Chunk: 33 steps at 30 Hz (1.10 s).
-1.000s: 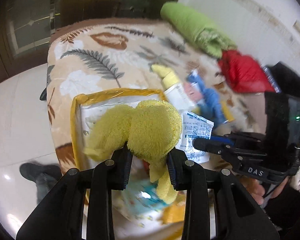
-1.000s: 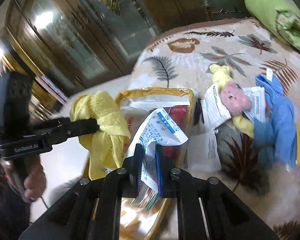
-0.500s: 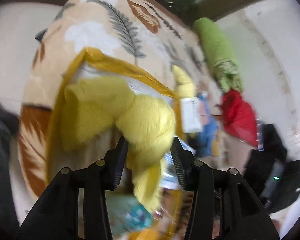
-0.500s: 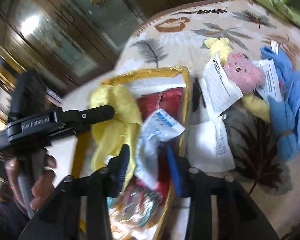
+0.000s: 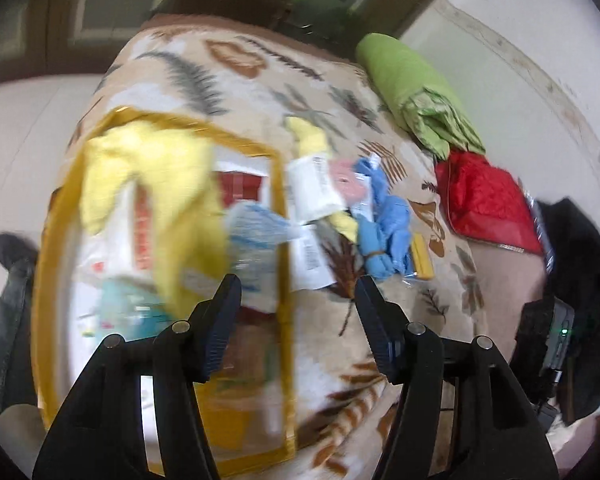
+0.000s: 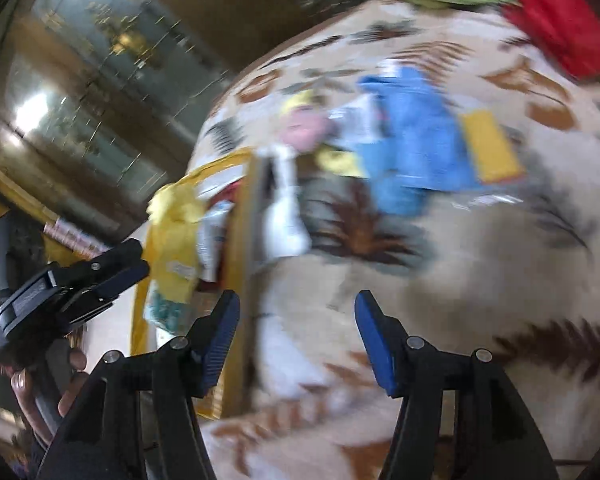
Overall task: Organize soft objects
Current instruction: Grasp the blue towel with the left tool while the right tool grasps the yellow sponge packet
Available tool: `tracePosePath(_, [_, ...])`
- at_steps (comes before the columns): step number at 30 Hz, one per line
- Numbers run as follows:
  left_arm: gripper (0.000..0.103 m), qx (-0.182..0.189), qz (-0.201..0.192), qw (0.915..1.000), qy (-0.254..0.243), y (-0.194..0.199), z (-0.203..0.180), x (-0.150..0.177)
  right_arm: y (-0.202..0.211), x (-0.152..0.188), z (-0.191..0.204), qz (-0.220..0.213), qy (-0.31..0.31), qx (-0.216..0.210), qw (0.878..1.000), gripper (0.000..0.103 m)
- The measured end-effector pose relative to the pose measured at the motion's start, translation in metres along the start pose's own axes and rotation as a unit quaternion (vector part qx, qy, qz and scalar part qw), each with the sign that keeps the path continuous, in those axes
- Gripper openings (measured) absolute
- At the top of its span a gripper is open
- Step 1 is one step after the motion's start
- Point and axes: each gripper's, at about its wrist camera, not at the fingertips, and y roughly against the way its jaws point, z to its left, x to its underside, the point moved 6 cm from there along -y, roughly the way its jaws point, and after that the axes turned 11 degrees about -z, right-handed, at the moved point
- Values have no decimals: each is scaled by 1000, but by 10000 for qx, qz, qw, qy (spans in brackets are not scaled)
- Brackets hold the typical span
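Note:
A yellow towel (image 5: pixel 156 184) lies inside the yellow-rimmed storage bag (image 5: pixel 278 216) on the leaf-patterned blanket, beside a white and blue packet (image 5: pixel 256 228). My left gripper (image 5: pixel 298 292) is open and empty above the bag's right edge. My right gripper (image 6: pixel 296 308) is open and empty over the blanket, right of the bag (image 6: pixel 240 216). The towel also shows in the right wrist view (image 6: pixel 176 216). A blue cloth (image 5: pixel 384 224) (image 6: pixel 412 152), a pink and yellow plush toy (image 5: pixel 340 184) (image 6: pixel 304 128) and white packets (image 5: pixel 312 188) lie on the blanket right of the bag.
A green rolled blanket (image 5: pixel 416 92) and a red quilted cushion (image 5: pixel 484 200) lie at the back right. A yellow flat pack (image 6: pixel 488 144) lies beside the blue cloth. Dark bags (image 5: pixel 572 280) are at the right. The left gripper body (image 6: pixel 68 284) shows in the right wrist view. White floor is on the left.
Both grippers have opened. The left let go of the yellow towel and the right let go of the packet; both now lie in the bag. The right gripper swung to the right.

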Motion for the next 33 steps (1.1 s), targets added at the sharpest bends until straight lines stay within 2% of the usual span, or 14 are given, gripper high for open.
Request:
tracePosePath(4, [59,65,277,9988,-393,-24,-35,6,13,-5,-29,-36,-401,-97,9991,60])
tracePosePath(7, [59,-44,587,9968,-544,-48,-51,10,14,-12,-38,-39,-530,-119,9985,61])
tracePosePath(9, [59,48,820,9947,-618,-65,-63,11,17,-16,-41,-74,-531,-133,9985,61])
tracePosePath(11, [59,22,961,9935,-618,-83,-70,10,19,-21,-47,-124,-515,-81,9986,63])
tracePosePath(16, [59,459,1334,9892,-395,-133,-86,12,16,-41,-63,-231,-485,46,9985,63])
tracePosePath(18, [59,545,1352,9888,-312,-146,-88,11,13,-54,-70,-314,-412,155,9985,63])
tracePosePath(21, [59,201,1150,9928,-264,-165,-84,8,3,-74,-83,-381,-338,497,9975,63])
tracePosePath(27, [59,76,1137,9935,-27,-189,-78,4,-26,-104,-103,-424,-289,936,9943,55])
tracePosePath(28, [54,49,1150,9933,-22,-192,-77,5,-32,-104,-105,-383,-225,1049,9935,54])
tracePosePath(30, [45,17,1148,9933,-156,-195,-81,6,-47,-101,-111,-246,-115,1344,9905,46])
tracePosePath(31, [33,127,1175,9928,-216,-194,-85,7,-52,-98,-114,-158,-178,1310,9911,37])
tracePosePath(32, [26,229,1210,9921,-239,-193,-87,10,-57,-94,-115,-92,-252,1220,9922,32])
tracePosePath(33, [26,264,1218,9918,-269,-191,-89,12,-56,-91,-114,-140,-238,1208,9923,32])
